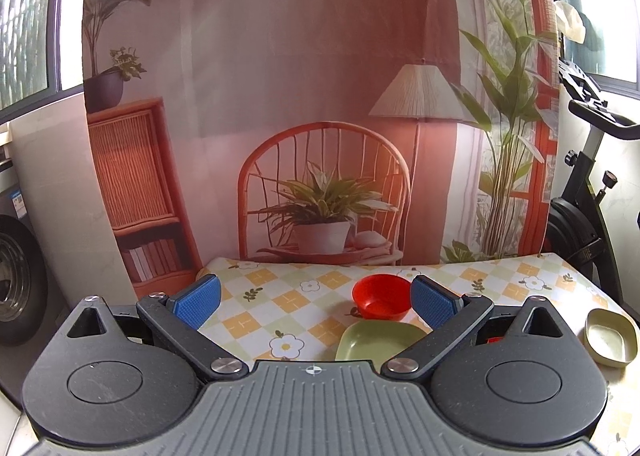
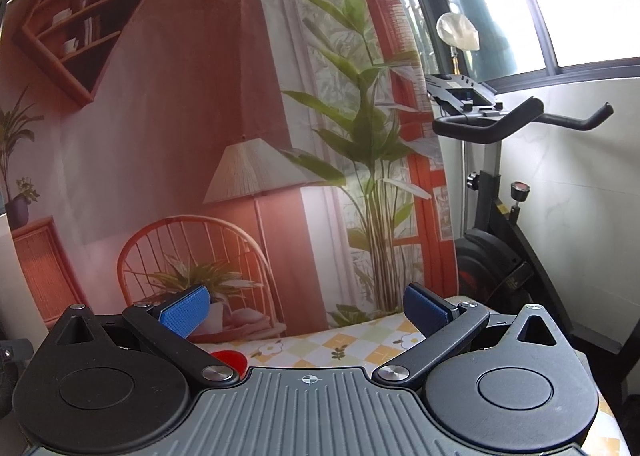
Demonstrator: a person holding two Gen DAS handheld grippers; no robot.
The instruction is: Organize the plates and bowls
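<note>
Both tongs wide, holding nothing.
The left tongs (image 1: 316, 302) hang by the round red plastic bowl (image 1: 382, 301) and green plate (image 1: 378, 340); next, probably grab one.

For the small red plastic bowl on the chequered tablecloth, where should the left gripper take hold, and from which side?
Probably the near rim of the red bowl, coming from above with one finger inside and one outside. It stands upright, mouth open, its wall thin and flared; the left gripper is already open beside it.
</note>
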